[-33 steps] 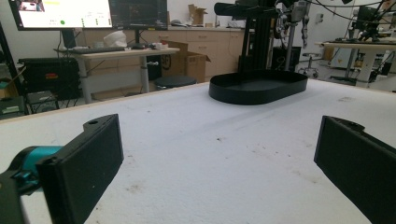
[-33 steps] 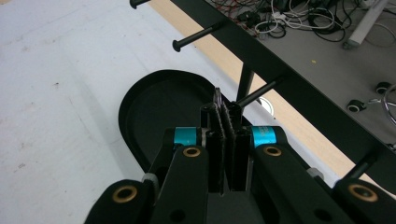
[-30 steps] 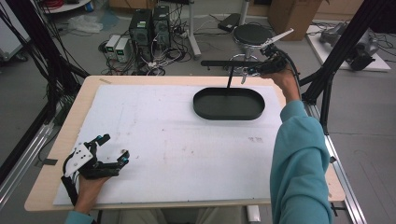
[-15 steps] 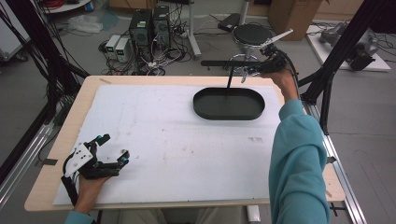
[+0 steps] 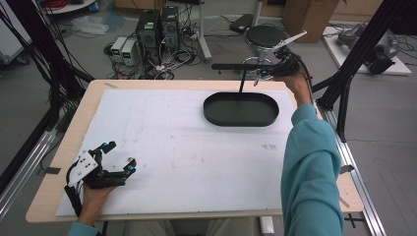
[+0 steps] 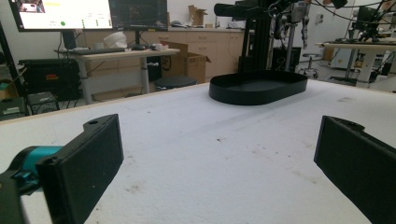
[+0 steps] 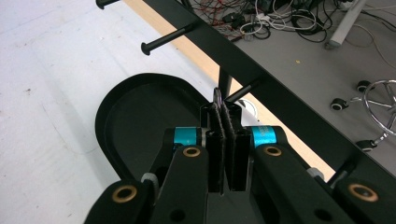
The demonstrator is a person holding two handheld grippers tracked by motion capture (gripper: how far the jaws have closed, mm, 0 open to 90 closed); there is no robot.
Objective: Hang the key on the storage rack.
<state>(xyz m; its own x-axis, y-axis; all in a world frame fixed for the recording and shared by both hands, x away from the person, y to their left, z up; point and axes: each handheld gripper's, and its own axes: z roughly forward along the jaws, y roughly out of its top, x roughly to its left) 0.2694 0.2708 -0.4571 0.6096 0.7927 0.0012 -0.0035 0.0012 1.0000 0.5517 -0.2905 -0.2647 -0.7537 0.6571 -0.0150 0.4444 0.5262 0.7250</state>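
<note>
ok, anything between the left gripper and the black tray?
Nothing: bare white mat, faintly smudged, runs from the open left gripper to the black tray, clear in the high view and the left gripper view.

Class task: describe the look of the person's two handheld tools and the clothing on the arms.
Both tools are black. The left tool carries a white plate, the right tool has flat black pads, teal bands and brass-coloured pivots, with a black cable. The long teal sleeve covers the right arm.
</note>
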